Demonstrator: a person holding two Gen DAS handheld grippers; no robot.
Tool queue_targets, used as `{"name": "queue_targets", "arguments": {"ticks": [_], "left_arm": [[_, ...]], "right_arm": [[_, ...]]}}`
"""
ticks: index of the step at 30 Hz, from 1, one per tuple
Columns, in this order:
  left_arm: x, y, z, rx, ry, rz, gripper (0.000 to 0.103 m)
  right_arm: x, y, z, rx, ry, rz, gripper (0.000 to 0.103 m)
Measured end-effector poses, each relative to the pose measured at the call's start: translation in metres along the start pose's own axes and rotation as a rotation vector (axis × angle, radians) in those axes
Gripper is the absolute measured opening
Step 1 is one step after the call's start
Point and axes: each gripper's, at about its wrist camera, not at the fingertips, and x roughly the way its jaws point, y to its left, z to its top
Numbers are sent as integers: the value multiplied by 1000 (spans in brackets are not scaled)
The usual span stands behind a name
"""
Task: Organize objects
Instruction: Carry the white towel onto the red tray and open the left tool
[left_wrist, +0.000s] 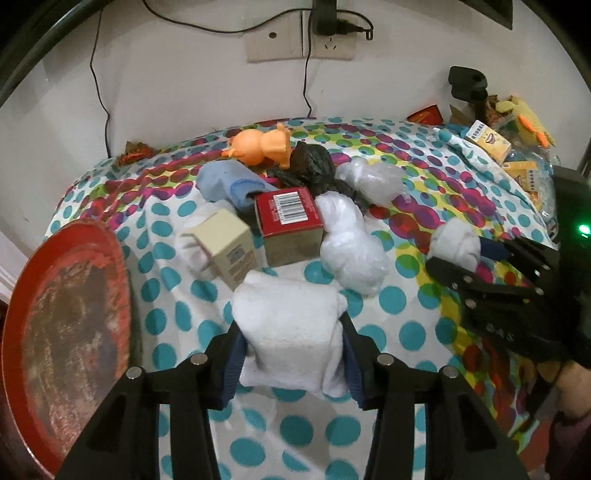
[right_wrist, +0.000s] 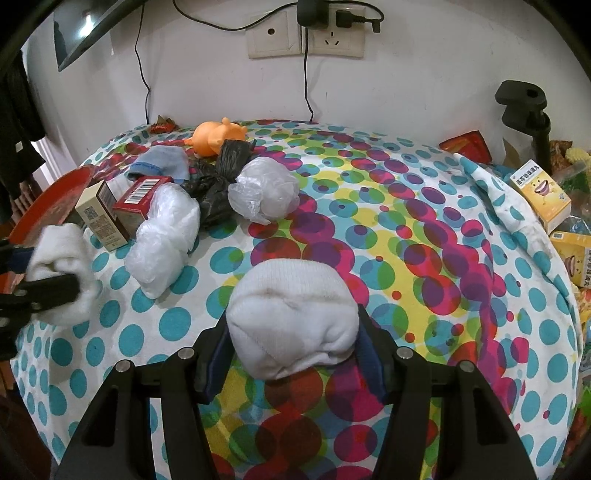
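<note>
My left gripper (left_wrist: 291, 354) is shut on a white rolled sock (left_wrist: 288, 325), held above the dotted tablecloth (left_wrist: 399, 328); it also shows in the right wrist view (right_wrist: 59, 266). My right gripper (right_wrist: 293, 354) is shut on a second white rolled sock (right_wrist: 291, 321), which also shows in the left wrist view (left_wrist: 456, 242). Behind lie a red box (left_wrist: 290, 229), a beige box (left_wrist: 225, 251), a blue sock (left_wrist: 232, 184), an orange toy pig (left_wrist: 262, 146), a black bag (left_wrist: 314, 166) and two clear plastic bags (left_wrist: 351, 247) (left_wrist: 373, 177).
A red round tray (left_wrist: 62, 332) stands at the table's left edge. Yellow cartons (right_wrist: 541, 195) and snack packets crowd the right side beside a black clamp stand (right_wrist: 524, 114). Cables hang from wall sockets (right_wrist: 306, 37) behind the table.
</note>
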Motion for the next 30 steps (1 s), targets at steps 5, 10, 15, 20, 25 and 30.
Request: {"name": "queue_targets", "arguments": {"ticks": [5, 10, 15, 20, 25, 30], "left_arm": [[-31, 18, -9, -5, -33, 38, 47], [-57, 51, -16, -32, -48, 95, 47], [-77, 104, -28, -105, -46, 176, 47], [-82, 164, -45, -196, -12, 253, 47], [-71, 222, -64, -286, 52, 306, 47], [-57, 267, -78, -369, 102, 338, 47]], "right_arm": [[0, 1, -1, -4, 0, -5, 56], [1, 0, 0, -16, 3, -22, 56], [1, 4, -1, -27, 4, -35, 56], [3, 4, -1, -33, 12, -48, 56], [3, 6, 0, -43, 10, -61, 56], [3, 9, 0, -49, 11, -67, 56]]}}
